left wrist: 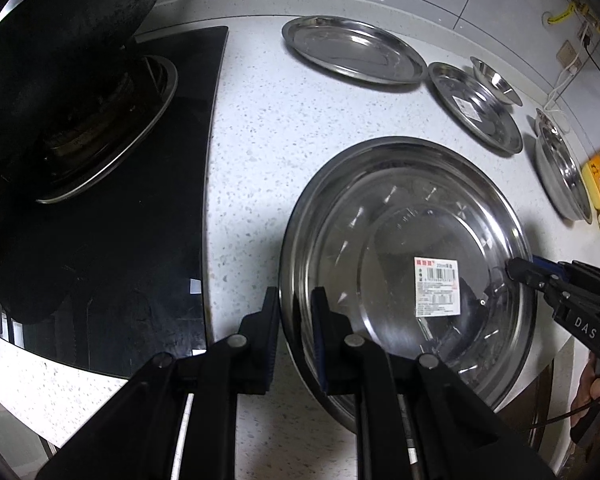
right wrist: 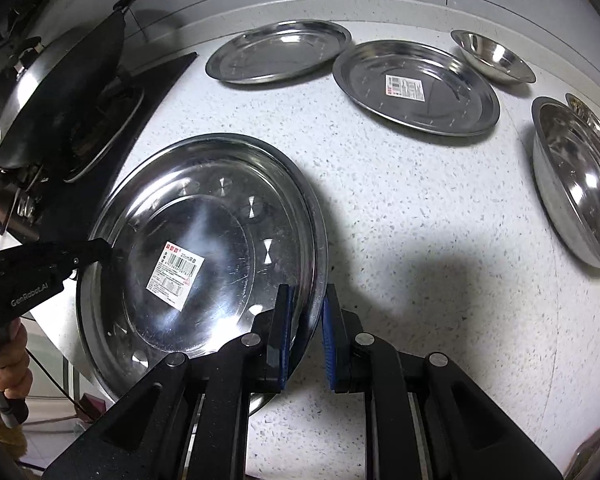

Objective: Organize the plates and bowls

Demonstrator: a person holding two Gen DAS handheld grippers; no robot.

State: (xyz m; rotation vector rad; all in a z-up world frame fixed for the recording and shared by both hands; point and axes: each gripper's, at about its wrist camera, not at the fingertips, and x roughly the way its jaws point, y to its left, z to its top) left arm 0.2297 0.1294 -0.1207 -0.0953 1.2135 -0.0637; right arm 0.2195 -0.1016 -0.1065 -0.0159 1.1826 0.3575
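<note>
A large stainless-steel plate (left wrist: 404,264) bearing a white barcode label (left wrist: 437,286) sits near the front of a speckled white countertop (left wrist: 260,128), gripped at opposite sides of its rim by both hand-held tools. The left gripper (left wrist: 295,336) has its jaws drawn narrow on the plate's left rim, one finger outside and one inside; the right gripper (right wrist: 305,332) is clamped likewise on the right rim, blue pads against the metal. Behind the plate lie an unlabelled steel plate (right wrist: 278,51), a second labelled plate (right wrist: 416,88), a small steel bowl (right wrist: 492,56) and, farthest right, a deeper steel bowl (right wrist: 576,180), all apart from the held plate. A black glass hob (left wrist: 140,240) with a dark wok (left wrist: 60,40) occupies the left side.
</note>
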